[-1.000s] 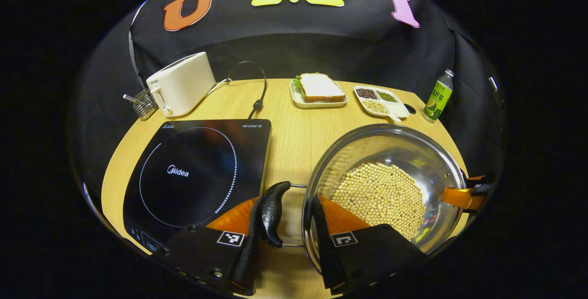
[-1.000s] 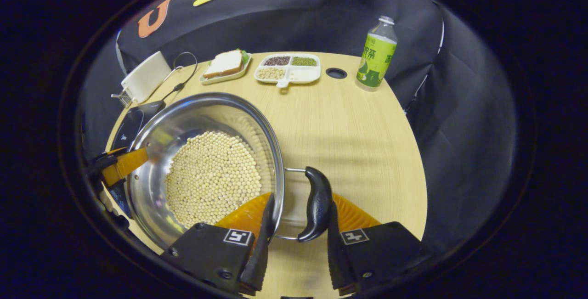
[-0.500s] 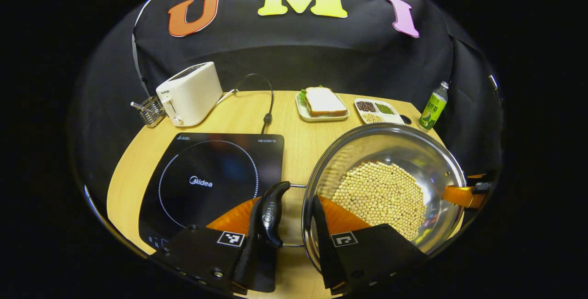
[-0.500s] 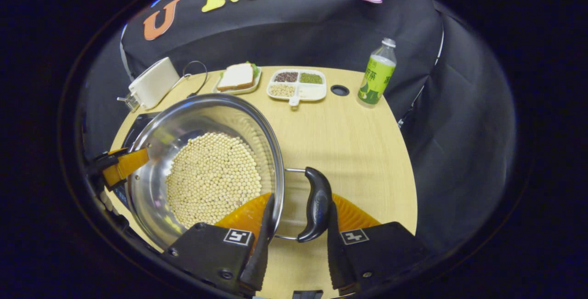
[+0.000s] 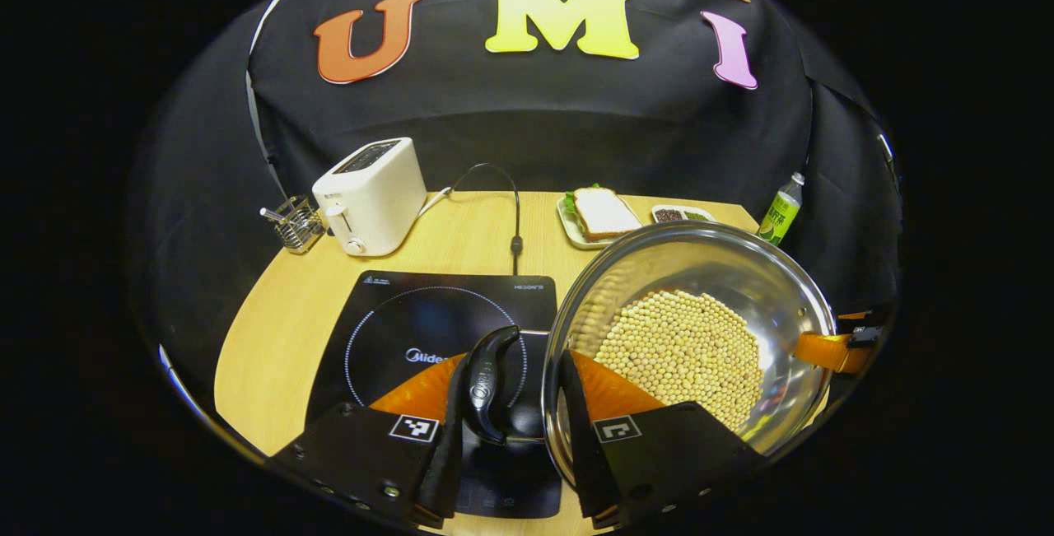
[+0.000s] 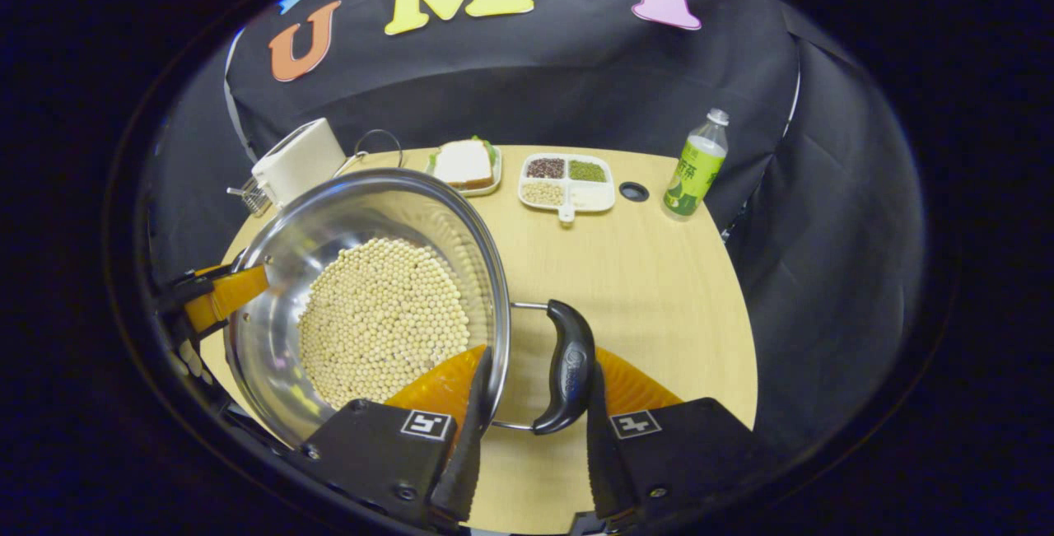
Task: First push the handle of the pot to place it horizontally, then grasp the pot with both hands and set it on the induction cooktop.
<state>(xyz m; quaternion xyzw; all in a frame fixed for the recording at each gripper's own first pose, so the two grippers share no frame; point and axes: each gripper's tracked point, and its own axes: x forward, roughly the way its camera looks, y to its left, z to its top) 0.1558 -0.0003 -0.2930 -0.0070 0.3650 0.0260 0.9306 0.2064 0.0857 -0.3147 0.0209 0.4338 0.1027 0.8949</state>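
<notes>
A steel pot (image 5: 741, 268) holding soybeans (image 5: 679, 351) hangs above the wooden table, carried by both grippers. My left gripper (image 5: 510, 408) is shut on the pot's black left handle (image 5: 490, 379), one finger outside the handle and the other inside the rim. The black induction cooktop (image 5: 412, 318) lies under that handle and to the left of the pot. In the right gripper view my right gripper (image 6: 531, 408) is shut on the other black handle (image 6: 568, 367), clamping it against the pot (image 6: 329, 215) rim. The left gripper (image 6: 218, 293) grips the far rim there.
Along the back of the table stand a white toaster (image 5: 370, 194), a wire basket (image 5: 296, 223), a sandwich on a plate (image 5: 601, 215), a divided dish of grains (image 6: 566, 182) and a green bottle (image 6: 696, 165). A black cable (image 5: 515, 219) runs to the cooktop.
Both grippers have lifted the pot higher and carried it left. The cooktop, earlier off to the left, now lies beneath the left handle and pot edge.
</notes>
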